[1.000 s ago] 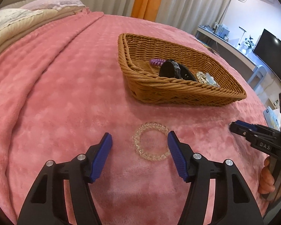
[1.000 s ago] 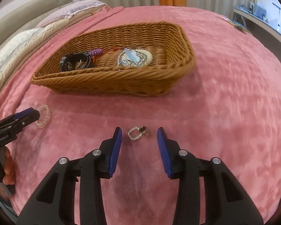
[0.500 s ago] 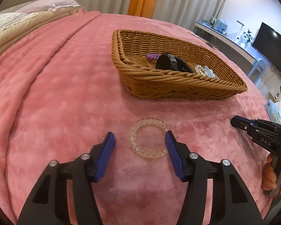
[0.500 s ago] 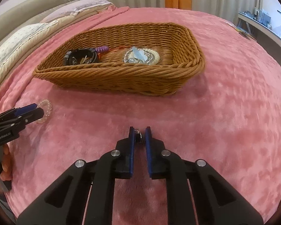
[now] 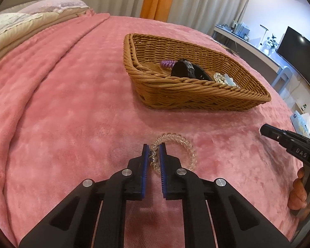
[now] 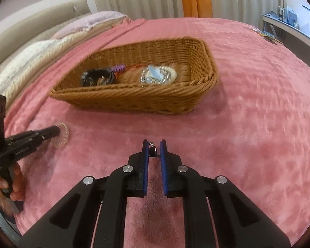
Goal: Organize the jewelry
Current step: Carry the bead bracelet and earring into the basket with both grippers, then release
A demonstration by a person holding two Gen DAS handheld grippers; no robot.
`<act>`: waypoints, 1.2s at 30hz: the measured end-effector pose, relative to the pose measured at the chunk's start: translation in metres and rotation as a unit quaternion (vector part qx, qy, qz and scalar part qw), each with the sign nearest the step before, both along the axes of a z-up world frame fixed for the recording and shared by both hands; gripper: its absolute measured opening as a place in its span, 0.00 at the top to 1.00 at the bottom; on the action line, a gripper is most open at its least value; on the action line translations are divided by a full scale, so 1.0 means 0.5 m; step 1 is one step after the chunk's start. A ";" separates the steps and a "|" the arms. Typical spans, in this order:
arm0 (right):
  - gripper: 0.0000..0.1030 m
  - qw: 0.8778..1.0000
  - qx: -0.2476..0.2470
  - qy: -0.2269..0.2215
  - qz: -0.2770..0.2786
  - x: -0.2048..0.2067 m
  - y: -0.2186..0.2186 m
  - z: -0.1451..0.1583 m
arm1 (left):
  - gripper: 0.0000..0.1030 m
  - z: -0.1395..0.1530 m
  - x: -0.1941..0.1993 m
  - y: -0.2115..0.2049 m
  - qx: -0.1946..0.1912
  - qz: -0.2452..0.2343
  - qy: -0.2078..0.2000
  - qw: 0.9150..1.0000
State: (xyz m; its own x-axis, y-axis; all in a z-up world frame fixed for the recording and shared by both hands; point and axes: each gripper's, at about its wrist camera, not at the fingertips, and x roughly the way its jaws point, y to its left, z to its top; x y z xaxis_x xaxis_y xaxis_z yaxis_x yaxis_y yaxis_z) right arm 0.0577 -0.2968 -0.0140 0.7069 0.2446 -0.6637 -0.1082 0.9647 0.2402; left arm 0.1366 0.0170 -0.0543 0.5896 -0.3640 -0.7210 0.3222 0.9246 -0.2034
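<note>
Left wrist view: the left gripper (image 5: pixel 154 147) points down at the pink blanket (image 5: pixel 62 103). Its jaws are closing, and the blue pads (image 5: pixel 146 159) already pinch the near-left arc of the clear coil bracelet (image 5: pixel 181 144). The rest of the ring lies flat on the blanket, to the right of the fingers. Beyond it stands the wicker basket (image 5: pixel 196 95), well apart from the bracelet. The basket holds a purple coil tie (image 5: pixel 167 63), a black round item (image 5: pixel 188 71) and a pale sparkly piece (image 5: pixel 223 79) against its near wall. At the right edge, the right gripper (image 5: pixel 262 129) enters the picture, with a hand (image 5: pixel 298 194) on its handle.

Right wrist view: the right gripper (image 6: pixel 154 147) has its pads pressed together on a small metal trinket with a dark stone (image 6: pixel 153 150), held at the fingertips just above the blanket. The basket sits beyond, slightly blurred; the black item, the purple tie and the pale piece lie on its floor. At the left, the left gripper's tip rests on the clear bracelet, and a hand (image 6: pixel 10 184) grips its handle.
</note>
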 end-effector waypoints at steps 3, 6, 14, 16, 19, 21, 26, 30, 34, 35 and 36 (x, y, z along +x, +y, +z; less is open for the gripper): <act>0.91 1.000 0.003 -0.016 0.001 -0.009 0.000 0.014 | 0.93 0.005 -0.004 0.000 -0.002 -0.001 -0.007 1.000; 0.91 1.000 0.005 -0.026 -0.002 -0.016 0.000 0.022 | 0.93 0.012 -0.010 0.001 -0.002 0.002 -0.016 1.000; 0.91 0.999 0.022 -0.048 -0.010 -0.036 -0.009 0.052 | 0.93 0.054 -0.031 0.016 -0.035 0.001 -0.036 0.999; 0.91 0.998 0.021 -0.054 -0.005 -0.044 -0.003 0.065 | 0.93 0.073 -0.037 0.017 -0.046 0.000 -0.041 0.998; 0.91 0.997 0.013 -0.071 0.003 -0.061 0.011 0.099 | 0.93 0.100 -0.049 0.010 -0.048 -0.004 -0.056 0.997; 0.91 0.996 0.013 -0.084 0.004 -0.070 0.018 0.127 | 0.93 0.127 -0.057 0.003 -0.047 -0.005 -0.070 0.996; 0.91 0.993 0.008 -0.114 0.011 -0.075 0.030 0.198 | 0.93 0.192 -0.053 -0.013 -0.058 -0.017 -0.097 0.993; 0.91 0.991 -0.006 -0.136 0.014 -0.034 0.046 0.253 | 0.93 0.231 -0.017 -0.041 -0.050 -0.022 -0.112 0.992; 0.91 0.992 -0.007 -0.127 0.015 0.042 0.054 0.263 | 0.93 0.247 0.026 -0.066 -0.057 -0.022 -0.117 0.991; 0.91 0.993 -0.007 -0.121 0.015 0.064 0.056 0.259 | 0.93 0.245 0.044 -0.072 -0.062 -0.021 -0.114 0.991; 0.91 0.994 -0.007 -0.111 0.017 0.091 0.056 0.251 | 0.93 0.240 0.059 -0.076 -0.064 -0.018 -0.111 0.992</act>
